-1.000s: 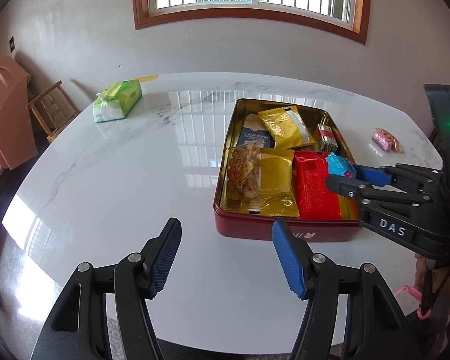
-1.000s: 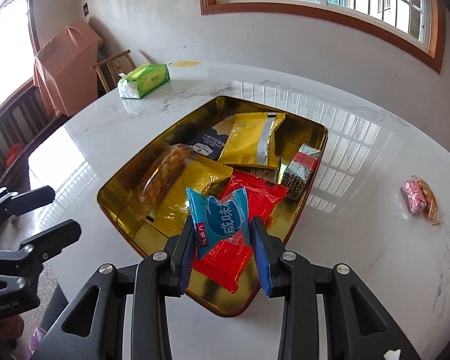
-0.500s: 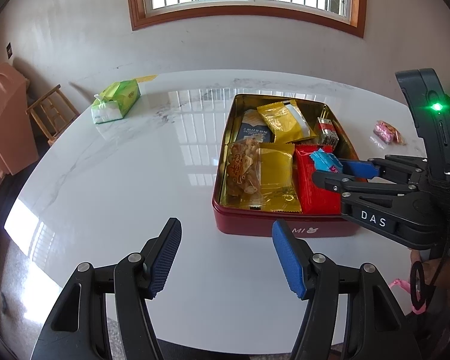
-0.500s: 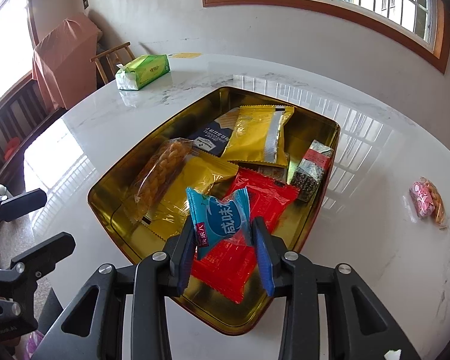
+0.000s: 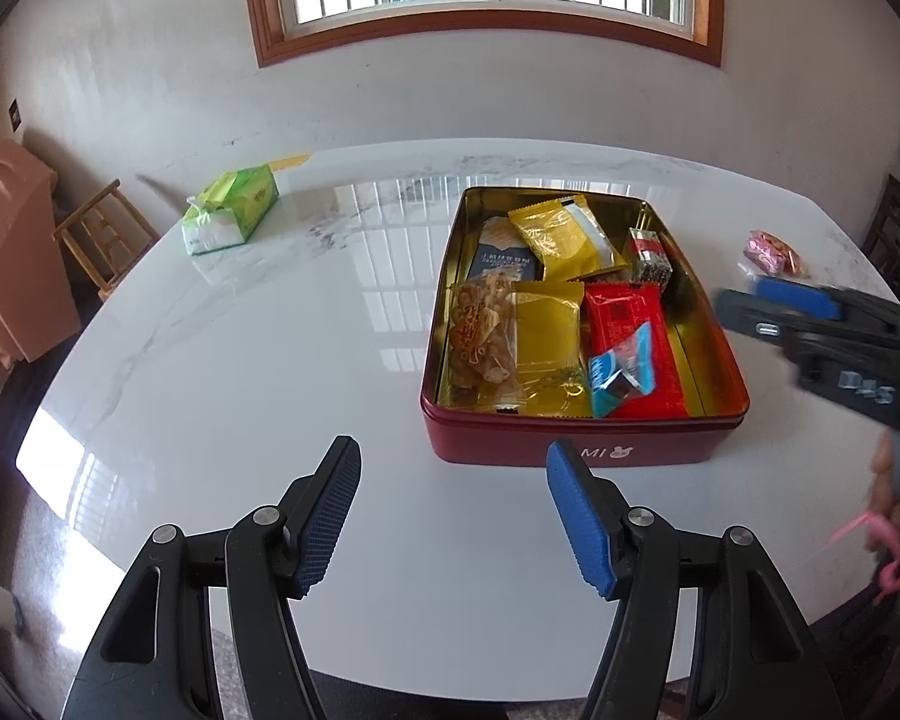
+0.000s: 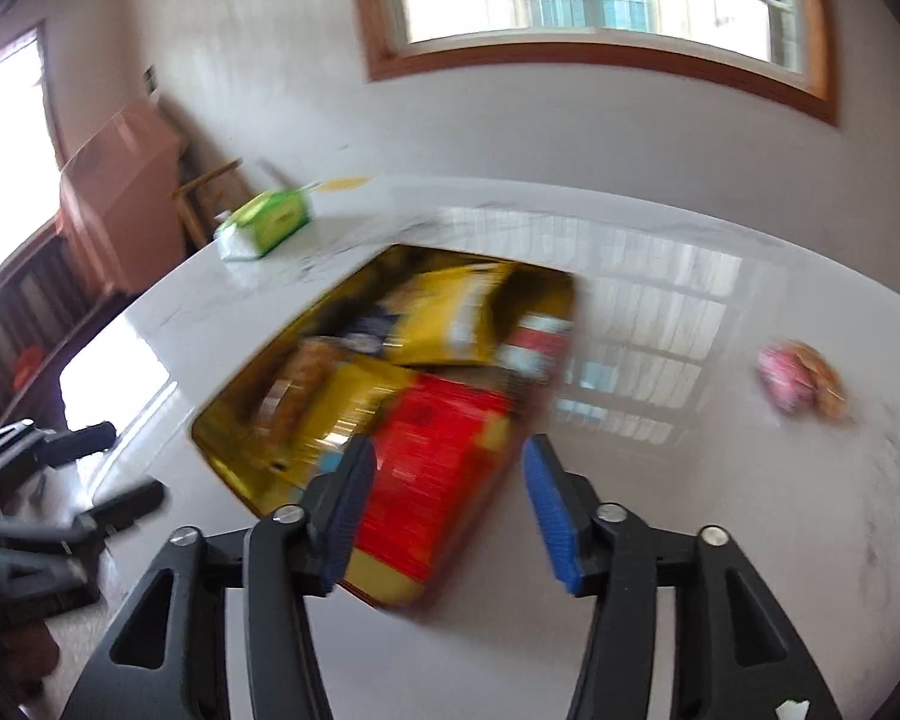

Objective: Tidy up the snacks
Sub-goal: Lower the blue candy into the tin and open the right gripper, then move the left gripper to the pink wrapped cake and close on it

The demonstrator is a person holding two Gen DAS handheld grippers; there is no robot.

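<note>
The landmark is the red tin point(image 5: 576, 450), a rectangular metal box with rounded corners and a shiny gold interior, standing on the glossy white marble-patterned worktop point(image 5: 240, 360). Inside lie crinkled foil and plastic snack packets. A blue packet point(image 5: 621, 369) lies loose on a red packet point(image 5: 630, 336) at the tin's near right. A gold packet point(image 5: 546, 348) and a clear bag of brown twisted pastry point(image 5: 480, 336) sit to the left of these. Toward the tin's far wall lie a second gold packet point(image 5: 561, 237), a dark packet point(image 5: 506, 252) and a small red-and-speckled bar point(image 5: 648, 255).

A pink wrapped snack point(image 5: 771, 252) rests on the worktop to the right of the tin, apart from it. A green tissue pack point(image 5: 231, 213) sits well to the tin's far left, near the worktop's curved edge. Bare worktop lies open on the tin's left and near sides.

The left hand-held gripper point(image 5: 453, 513) hovers before the tin's near wall, its ribbed blue pads spread with nothing between them. The right hand-held gripper point(image 6: 444, 510) is at the tin's right side, its jaws opening; nothing is between them.

The right wrist view is motion-blurred, so packet detail there is unreadable. In the left wrist view the right hand-held gripper is blurred and cut off by the frame edge.
</note>
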